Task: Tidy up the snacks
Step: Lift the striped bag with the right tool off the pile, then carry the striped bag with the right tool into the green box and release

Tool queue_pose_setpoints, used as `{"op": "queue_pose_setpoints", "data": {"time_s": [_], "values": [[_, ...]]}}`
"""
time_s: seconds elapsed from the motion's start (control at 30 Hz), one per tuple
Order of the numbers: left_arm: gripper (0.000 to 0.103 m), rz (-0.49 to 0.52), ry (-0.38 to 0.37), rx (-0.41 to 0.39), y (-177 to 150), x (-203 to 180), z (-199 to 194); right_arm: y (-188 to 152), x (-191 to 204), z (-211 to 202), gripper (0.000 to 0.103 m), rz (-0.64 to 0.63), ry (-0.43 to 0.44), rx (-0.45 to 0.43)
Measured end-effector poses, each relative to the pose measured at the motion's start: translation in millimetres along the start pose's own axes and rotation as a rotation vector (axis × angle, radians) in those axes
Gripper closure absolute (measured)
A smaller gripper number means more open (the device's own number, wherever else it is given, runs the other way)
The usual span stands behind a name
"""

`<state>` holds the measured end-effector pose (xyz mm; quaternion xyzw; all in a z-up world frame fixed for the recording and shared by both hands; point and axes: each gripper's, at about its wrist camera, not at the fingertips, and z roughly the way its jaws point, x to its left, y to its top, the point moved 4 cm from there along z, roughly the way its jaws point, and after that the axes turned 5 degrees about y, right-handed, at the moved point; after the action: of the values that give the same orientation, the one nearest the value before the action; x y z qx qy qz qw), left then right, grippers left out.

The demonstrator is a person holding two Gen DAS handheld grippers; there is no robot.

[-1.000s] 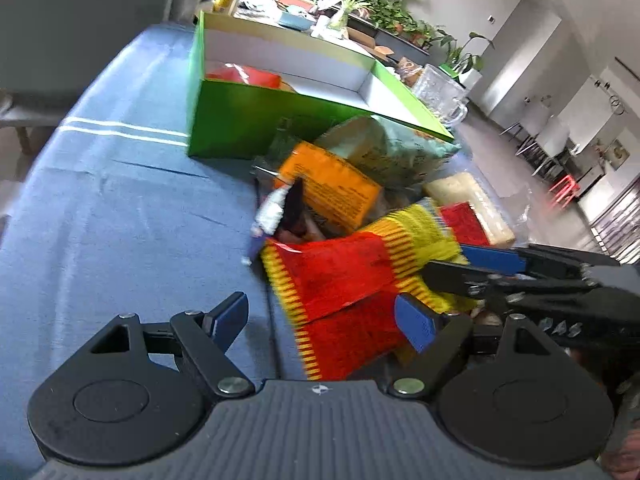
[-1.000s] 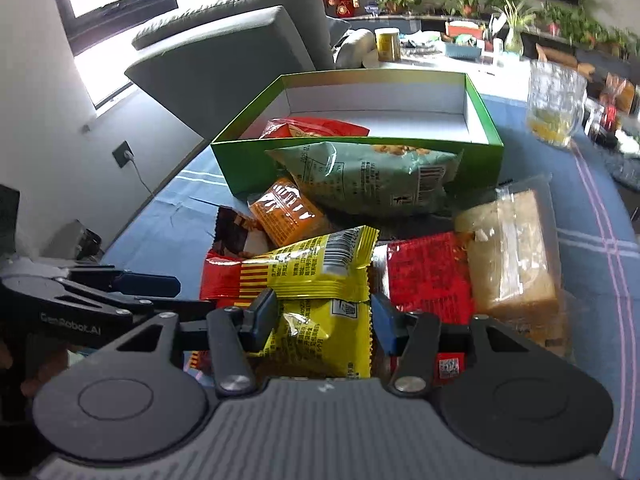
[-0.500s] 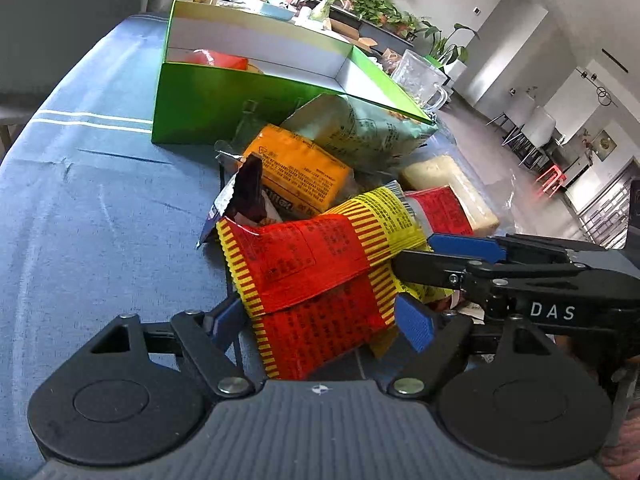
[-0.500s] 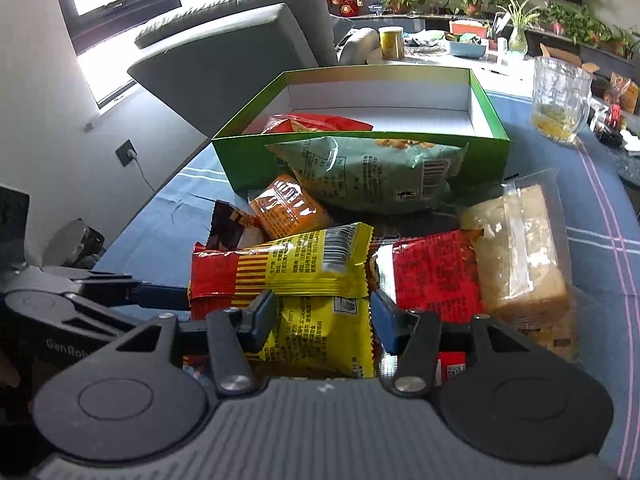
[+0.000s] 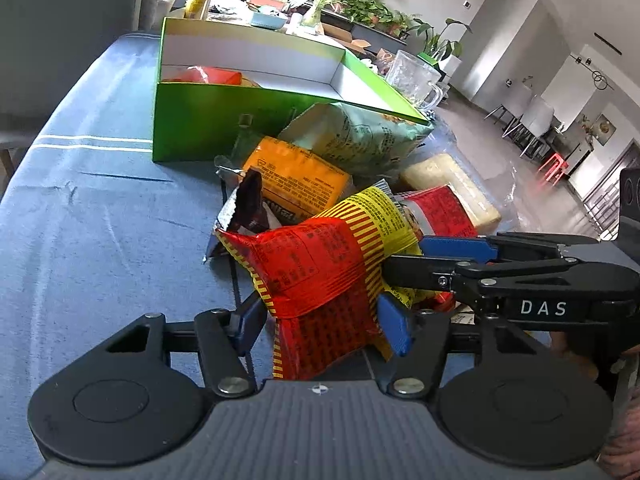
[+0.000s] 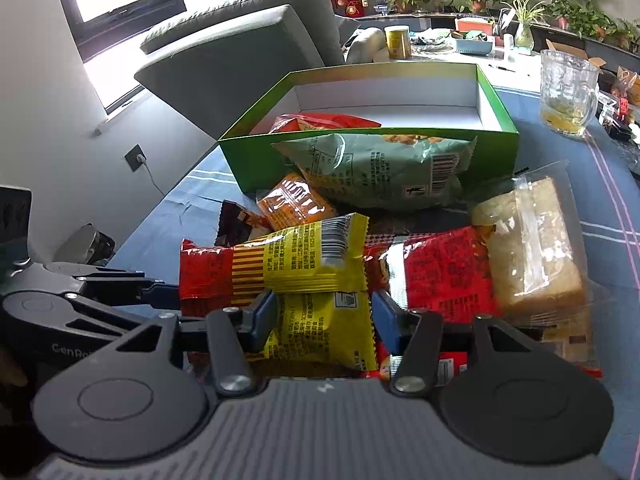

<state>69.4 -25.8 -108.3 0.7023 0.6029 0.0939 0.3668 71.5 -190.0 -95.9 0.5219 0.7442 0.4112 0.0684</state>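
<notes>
Closing just now of the left gripper (image 5: 320, 324) on the red end of a red-and-yellow striped foil snack packet (image 5: 320, 256), near centre atop the pile. Packet more buckled and puffed than a second ago, blue pads seemingly pressed against both sides. Gripped at one end, probably for peeling off the heap without dragging neighbours along

Left to right across the blue cloth-covered table (image 5: 100, 220):
- far left, an open green cardboard box with white inside (image 5: 192, 128), one red-orange bag (image 6: 320, 120) already lying in it; likely the bin for the rest
- a dark brown torn-looking wrapper (image 5: 250, 200) and an orange foil packet (image 5: 296, 184), just beside the gripped packet, still outside the box
- a pale green crinkly bag (image 6: 380, 172) leaning against the box's near wall
- a second yellow packet (image 6: 324, 332) under the gripped one, straddled by the right gripper (image 6: 324, 318), jaws spread wide and apparently not squeezing; perhaps set there for steadying the pile or taking the next one
- a red foil packet (image 6: 440, 272), then a pale cake block in clear plastic (image 6: 532, 252), touching
- far right, a clear glass mug (image 6: 568, 92), well apart

Writing: "DAS" (image 5: 544, 308) in white on the right gripper's side, "GenRo…" (image 6: 68, 348) cut off on the left one. Barcodes on the striped packet and the green bag; dense Chinese print elsewhere, too small for reading
</notes>
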Motion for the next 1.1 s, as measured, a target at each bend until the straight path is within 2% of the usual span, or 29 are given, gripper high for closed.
{"op": "queue_pose_setpoints", "data": {"time_s": [0.2, 0.37, 0.5, 0.6, 0.73, 1.1], "values": [[0.049, 0.062, 0.027, -0.041, 4.0, -7.1, -14.1, -0.4, -0.4, -3.8, 0.023, 0.039, 0.019, -0.01], [0.052, 0.097, 0.022, -0.086, 8.5, -8.1, -20.2, 2.0, -0.7, -8.0, 0.023, 0.075, 0.054, -0.011], [0.052, 0.068, 0.014, -0.063, 7.7, 0.6, -14.7, 1.3, -1.1, -6.9, 0.023, 0.076, 0.065, -0.008], [0.049, 0.047, 0.022, -0.051, 7.4, 5.0, -12.3, -0.8, -4.1, -3.2, 0.023, 0.091, 0.075, 0.0], [0.046, 0.058, 0.05, -0.045, 8.4, 6.9, -10.9, 2.0, -5.3, -2.4, 0.023, 0.121, 0.122, -0.001], [0.049, 0.076, 0.048, -0.038, 6.5, 4.5, -9.8, 10.8, 1.7, 14.1, 0.023, 0.109, 0.131, 0.017]]}}
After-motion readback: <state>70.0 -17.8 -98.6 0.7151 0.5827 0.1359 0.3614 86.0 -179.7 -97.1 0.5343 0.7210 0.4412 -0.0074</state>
